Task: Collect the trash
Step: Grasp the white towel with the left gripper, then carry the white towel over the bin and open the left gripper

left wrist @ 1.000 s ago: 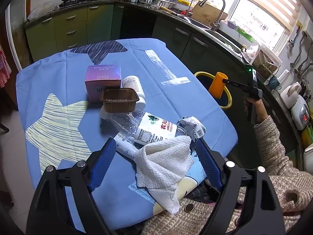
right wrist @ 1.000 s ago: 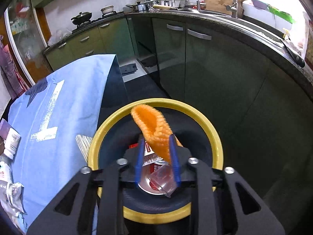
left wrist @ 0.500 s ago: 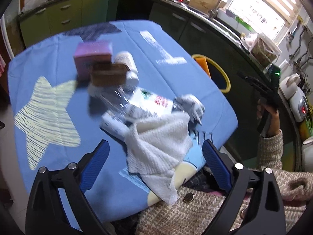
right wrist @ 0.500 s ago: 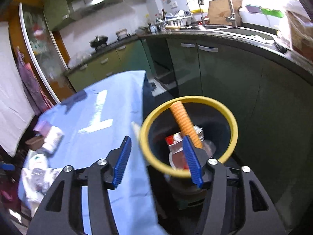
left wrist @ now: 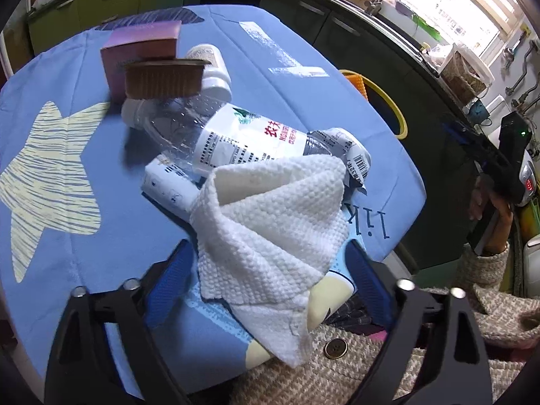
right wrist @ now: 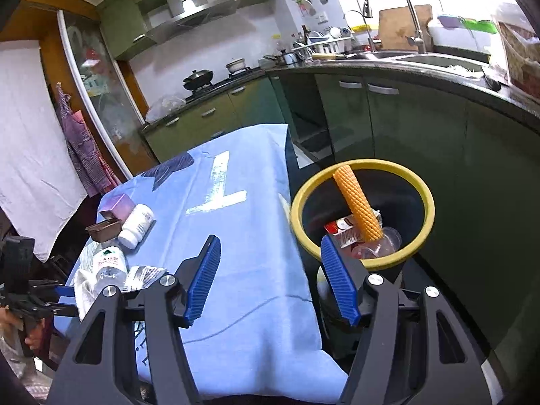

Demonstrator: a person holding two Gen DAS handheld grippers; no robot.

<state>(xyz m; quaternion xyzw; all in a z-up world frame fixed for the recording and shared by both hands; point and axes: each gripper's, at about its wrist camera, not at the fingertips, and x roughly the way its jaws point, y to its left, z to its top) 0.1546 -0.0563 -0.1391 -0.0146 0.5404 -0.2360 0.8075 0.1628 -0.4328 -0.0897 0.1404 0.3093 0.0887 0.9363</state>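
We are in a kitchen with green cabinets, and a blue cloth (left wrist: pixel 111 222) with pale stars covers the counter (right wrist: pixel 236 236) where the trash lies.

In the left wrist view, our left gripper (left wrist: pixel 270 276) fills the bottom of the frame. Its blue fingers (left wrist: pixel 168 280) stand wide on either side of a crumpled white paper towel (left wrist: pixel 270 222) and are closing; the towel lies between them, and we cannot see either finger pressing on it. Just above the towel lies a clear plastic bottle (left wrist: pixel 216 131) on its side, its white label printed with red Chinese characters and small black text too fine to read. A crumpled wrapper (left wrist: pixel 351 155) with a barcode sits at the bottle's right end, touching the towel. In the upper left of the frame are a purple box (left wrist: pixel 141 44), a brown tray (left wrist: pixel 162 77) leaning against it, and a white pill bottle (left wrist: pixel 209 64). On the cloth, right of the towel, we read the letters "lik".

In the right wrist view, our right gripper (right wrist: pixel 270 280) sits at the bottom centre with its fingers (right wrist: pixel 202 280) apart and nothing between them. Right of centre stands a black bin with a yellow rim (right wrist: pixel 425 195), holding an orange foam sleeve (right wrist: pixel 357 206) that leans upright against the rim, a red-and-white wrapper (right wrist: pixel 341 229) and a clear cup (right wrist: pixel 384 243).
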